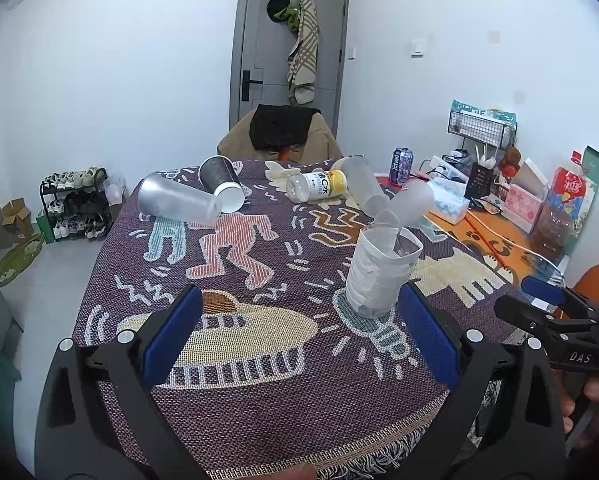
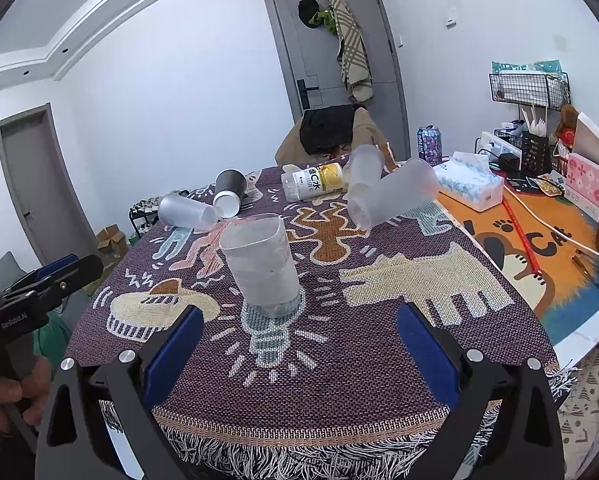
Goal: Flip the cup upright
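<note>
A clear plastic cup (image 1: 381, 272) stands upright on the patterned cloth, on the light-bulb figure; it also shows in the right wrist view (image 2: 261, 264). My left gripper (image 1: 299, 332) is open and empty, its right finger (image 1: 427, 336) just beside the cup's base. My right gripper (image 2: 299, 340) is open and empty, a little short of the cup. Frosted cups lie on their sides further back: one at left (image 1: 175, 200) (image 2: 185, 210), two at right (image 1: 407, 204) (image 2: 391, 196). A dark paper cup (image 1: 221, 182) (image 2: 229, 192) also lies tipped.
A yellow-labelled bottle (image 1: 319, 186) (image 2: 315, 180) lies at the back. A purple can (image 1: 401, 166), tissue box (image 2: 471, 184), wire rack (image 1: 481, 124) and boxes crowd the right side. A chair with clothes (image 1: 279, 132) stands behind the table. The cloth's fringe (image 2: 299, 452) hangs over the near edge.
</note>
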`<state>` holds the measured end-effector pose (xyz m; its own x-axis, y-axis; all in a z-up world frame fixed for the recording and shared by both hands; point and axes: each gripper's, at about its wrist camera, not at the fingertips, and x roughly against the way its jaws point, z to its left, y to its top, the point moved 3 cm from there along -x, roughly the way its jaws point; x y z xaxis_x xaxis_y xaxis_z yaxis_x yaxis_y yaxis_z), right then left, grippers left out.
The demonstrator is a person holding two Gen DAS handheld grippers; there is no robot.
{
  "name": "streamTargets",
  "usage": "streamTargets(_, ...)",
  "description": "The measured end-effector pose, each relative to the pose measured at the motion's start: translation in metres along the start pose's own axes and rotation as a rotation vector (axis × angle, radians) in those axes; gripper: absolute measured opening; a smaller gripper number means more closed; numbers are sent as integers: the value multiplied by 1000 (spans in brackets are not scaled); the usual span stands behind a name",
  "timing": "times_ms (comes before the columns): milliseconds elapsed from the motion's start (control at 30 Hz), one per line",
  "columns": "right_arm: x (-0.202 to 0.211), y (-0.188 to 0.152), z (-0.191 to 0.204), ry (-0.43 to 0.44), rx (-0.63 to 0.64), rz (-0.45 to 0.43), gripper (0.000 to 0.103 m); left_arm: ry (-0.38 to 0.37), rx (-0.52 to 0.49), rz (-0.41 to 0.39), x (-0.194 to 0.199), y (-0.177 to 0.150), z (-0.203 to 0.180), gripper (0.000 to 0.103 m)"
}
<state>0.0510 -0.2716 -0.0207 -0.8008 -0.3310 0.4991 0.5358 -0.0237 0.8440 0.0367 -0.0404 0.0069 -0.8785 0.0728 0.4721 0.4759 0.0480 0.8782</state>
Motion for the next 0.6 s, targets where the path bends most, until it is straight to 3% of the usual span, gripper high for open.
streamTargets(600, -1, -2, -2, -3, 0, 4, 96, -3, 7, 2, 0, -1, 3, 97)
